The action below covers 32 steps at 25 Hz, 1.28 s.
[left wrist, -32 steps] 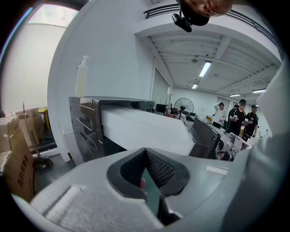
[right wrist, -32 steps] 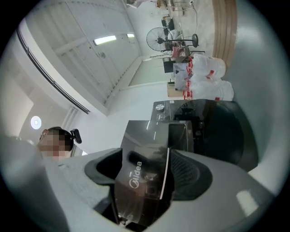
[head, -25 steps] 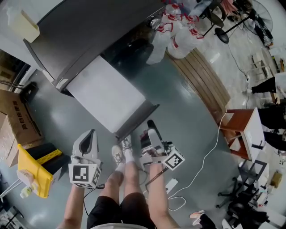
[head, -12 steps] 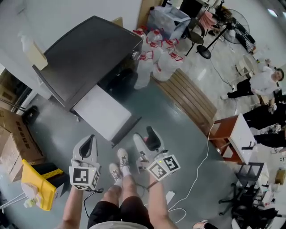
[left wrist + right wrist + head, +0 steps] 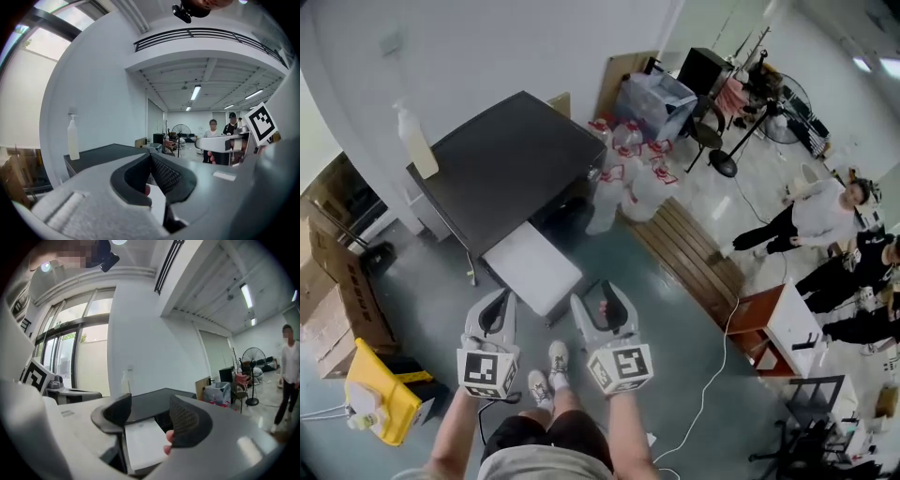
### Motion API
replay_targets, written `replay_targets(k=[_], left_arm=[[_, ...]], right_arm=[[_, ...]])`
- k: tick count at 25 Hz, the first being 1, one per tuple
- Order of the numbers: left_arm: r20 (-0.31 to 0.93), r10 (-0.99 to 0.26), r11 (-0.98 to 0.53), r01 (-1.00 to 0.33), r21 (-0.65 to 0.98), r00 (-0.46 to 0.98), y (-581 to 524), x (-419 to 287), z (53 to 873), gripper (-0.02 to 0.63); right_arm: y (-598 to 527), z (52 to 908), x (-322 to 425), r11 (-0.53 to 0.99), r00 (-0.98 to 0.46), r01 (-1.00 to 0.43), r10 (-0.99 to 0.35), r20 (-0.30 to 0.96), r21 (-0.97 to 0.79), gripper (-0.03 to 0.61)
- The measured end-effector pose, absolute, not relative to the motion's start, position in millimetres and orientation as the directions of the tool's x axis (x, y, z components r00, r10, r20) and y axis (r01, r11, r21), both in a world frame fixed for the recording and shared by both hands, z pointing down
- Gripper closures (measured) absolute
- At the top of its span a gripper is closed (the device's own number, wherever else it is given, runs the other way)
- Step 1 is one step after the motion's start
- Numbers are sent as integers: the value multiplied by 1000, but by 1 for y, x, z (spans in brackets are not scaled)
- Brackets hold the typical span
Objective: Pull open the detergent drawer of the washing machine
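Starting at the left, you hold the left gripper (image 5: pixel 500 298) with its jaws together on nothing, well short of the washing machine (image 5: pixel 511 159), whose dark top and white front panel (image 5: pixel 534 267) lie ahead and below; no view settles whether that panel is the detergent drawer. Your right gripper (image 5: pixel 600 295) stands beside the left one, its jaws apart though just narrowed a little, with nothing between them. The approach looks barely begun: next, lower one gripper to the drawer's front edge, close on it and draw straight back.

Glossy grey-green floor (image 5: pixel 675 314), plain white wall (image 5: pixel 487 47), tall glazed windows (image 5: pixel 70 348), ceiling strip lights (image 5: pixel 195 92), a slatted wooden platform (image 5: pixel 689 246).
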<state>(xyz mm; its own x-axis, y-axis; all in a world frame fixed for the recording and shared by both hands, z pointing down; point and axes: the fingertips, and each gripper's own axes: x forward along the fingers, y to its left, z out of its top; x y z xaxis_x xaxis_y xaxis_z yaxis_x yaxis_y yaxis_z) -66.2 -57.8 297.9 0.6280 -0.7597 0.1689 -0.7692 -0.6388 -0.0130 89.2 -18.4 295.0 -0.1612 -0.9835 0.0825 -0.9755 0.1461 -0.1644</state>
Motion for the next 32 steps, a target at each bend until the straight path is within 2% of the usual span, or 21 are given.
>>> replay_targets(k=[9, 12, 15, 20, 32], left_arm=[[107, -800, -598, -800, -55, 590, -47, -87, 243, 603], [102, -816, -576, -815, -58, 569, -41, -96, 236, 603], [104, -829, -557, -829, -52, 550, -35, -103, 236, 603], [112, -840, -538, -842, -50, 530, -26, -112, 239, 603], [108, -855, -514, -856, -52, 506, -23, -124, 239, 603]], right_arm=[[-2, 255, 67, 166, -167, -986, -984, 68, -28, 435], [3, 247, 61, 170, -170, -985, -984, 57, -1, 480], [6, 243, 56, 188, -187, -982, -981, 50, 6, 488], [15, 241, 50, 193, -191, -981, -980, 47, 34, 574], [11, 238, 35, 236, -234, -970, -971, 39, 52, 574]])
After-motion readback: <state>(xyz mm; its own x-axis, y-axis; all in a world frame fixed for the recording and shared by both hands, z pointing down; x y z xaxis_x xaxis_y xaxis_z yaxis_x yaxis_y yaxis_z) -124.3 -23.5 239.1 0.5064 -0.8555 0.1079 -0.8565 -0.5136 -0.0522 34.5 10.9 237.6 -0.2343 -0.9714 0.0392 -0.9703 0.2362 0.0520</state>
